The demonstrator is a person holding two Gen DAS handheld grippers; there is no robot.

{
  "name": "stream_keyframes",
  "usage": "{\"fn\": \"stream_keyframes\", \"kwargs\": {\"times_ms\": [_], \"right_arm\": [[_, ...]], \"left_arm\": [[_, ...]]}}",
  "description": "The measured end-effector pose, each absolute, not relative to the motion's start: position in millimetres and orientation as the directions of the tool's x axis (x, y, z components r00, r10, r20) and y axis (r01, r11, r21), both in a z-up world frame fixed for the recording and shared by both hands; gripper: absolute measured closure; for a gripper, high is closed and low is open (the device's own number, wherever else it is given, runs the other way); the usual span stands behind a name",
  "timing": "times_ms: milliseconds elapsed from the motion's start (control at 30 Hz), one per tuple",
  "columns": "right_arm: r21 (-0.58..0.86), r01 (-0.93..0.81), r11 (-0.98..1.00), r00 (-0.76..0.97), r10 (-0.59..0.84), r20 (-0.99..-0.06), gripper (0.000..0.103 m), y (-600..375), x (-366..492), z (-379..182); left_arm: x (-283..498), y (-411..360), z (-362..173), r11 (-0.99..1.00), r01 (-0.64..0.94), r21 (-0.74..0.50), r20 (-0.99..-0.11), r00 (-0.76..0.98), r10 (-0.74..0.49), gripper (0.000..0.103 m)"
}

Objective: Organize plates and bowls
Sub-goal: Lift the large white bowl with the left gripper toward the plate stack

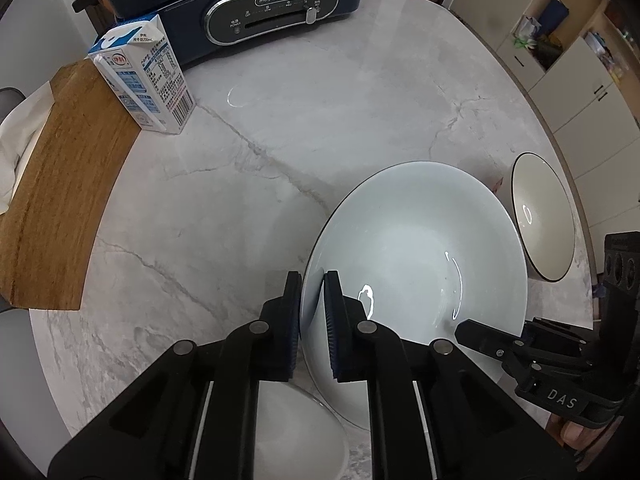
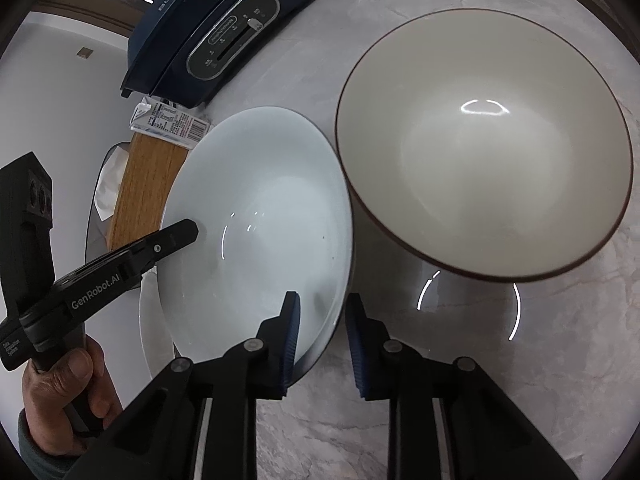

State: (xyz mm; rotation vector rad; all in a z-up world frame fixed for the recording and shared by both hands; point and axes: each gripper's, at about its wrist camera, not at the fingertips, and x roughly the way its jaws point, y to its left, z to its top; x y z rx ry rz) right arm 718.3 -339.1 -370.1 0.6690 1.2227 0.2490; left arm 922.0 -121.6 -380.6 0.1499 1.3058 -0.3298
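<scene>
Black left tongs (image 1: pixel 312 312) are clenched on the rim of the pale blue plate (image 1: pixel 416 248): our left wrist view shows one ribbed pad outside the rim and one inside, with no gap. Our right tongs (image 2: pixel 322 340) straddle the opposite rim. In the right wrist view the inner pad lies against the plate's inside, while the outer pad stands just off the rim with a sliver of marble between, so we cannot call that side a firm grip.

Only the left view shows a small white dish (image 1: pixel 296 436) under the left tongs, partly tucked beneath the plate, which sits tilted over it. Only the right view shows the hand (image 2: pixel 68 396) wrapped around the left handle.

Just beside the plate stands a cream bowl (image 2: pixel 484 148) with a dark rim, its edge overlapping the plate's edge in the right view; from the left it sits near the table (image 1: pixel 280 128) edge.

Farther off on the marble we see a milk carton (image 1: pixel 144 76) upright against a wooden board (image 1: pixel 68 184), a white cloth (image 1: pixel 20 140) on the board, and a navy electric cooker (image 1: pixel 256 4) at the back.
</scene>
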Motion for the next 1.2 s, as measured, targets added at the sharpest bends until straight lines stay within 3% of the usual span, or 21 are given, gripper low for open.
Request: {"fn": "stream_keyframes", "kwargs": {"times_ms": [433,833,1200], "right_arm": [[0.564,0.151,0.812,0.353,0.488,-0.798,0.079,-349.2,688.6,-337.5],[0.533,0.131,0.836,0.334,0.469,-0.818,0.079,-364.8,608.8,-317.8],[0.528,0.103,0.843,0.267,0.488,-0.831,0.079,-340.5,549.6,-330.0]], "left_arm": [[883.2,-132.5,-353.3,0.939,0.329,-0.1,-0.958,0.224,-0.181,0.094],[776.1,-154.8,-332.5,0.924,0.351,-0.149,-0.951,0.204,-0.231,0.094],[679.6,-126.6,-346.0,0.943,0.267,-0.199,-0.951,0.18,-0.252,0.094]]}}
